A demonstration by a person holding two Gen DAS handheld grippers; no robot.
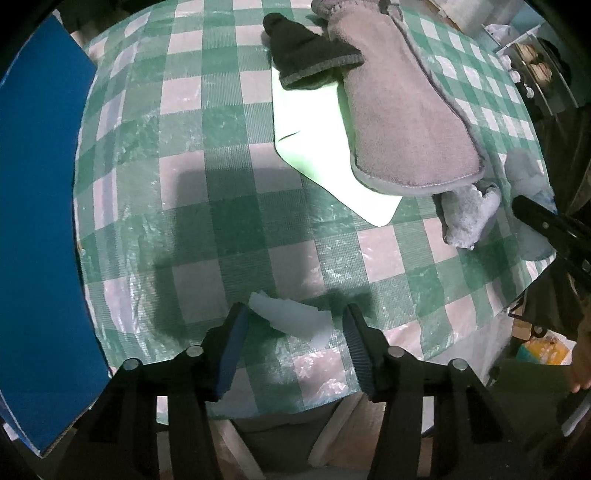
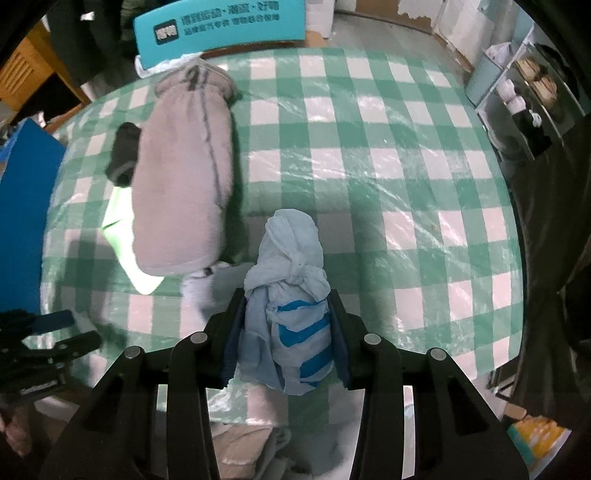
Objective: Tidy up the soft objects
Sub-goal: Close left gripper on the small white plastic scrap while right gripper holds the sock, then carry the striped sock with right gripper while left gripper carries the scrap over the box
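My right gripper (image 2: pixel 287 299) is shut on a knotted light blue cloth bundle with bright blue stripes (image 2: pixel 291 295), held just above the checked table near its front edge. A large grey fleece pouch (image 2: pixel 181 177) lies to its left, partly over a pale green sheet (image 2: pixel 125 236); a dark knit hat (image 2: pixel 123 153) lies at the pouch's far left side. In the left wrist view the pouch (image 1: pixel 402 107), hat (image 1: pixel 306 55) and green sheet (image 1: pixel 314 140) lie ahead. My left gripper (image 1: pixel 295 317) is open and empty over a white scrap (image 1: pixel 291 317).
A small pale blue cloth (image 1: pixel 469 214) lies by the pouch's near end. A blue board (image 1: pixel 37 221) stands along the table's left side. A teal chair back (image 2: pixel 221 26) is behind the table. Shelves (image 2: pixel 524 96) stand at the right. More cloth lies below the right gripper (image 2: pixel 258 443).
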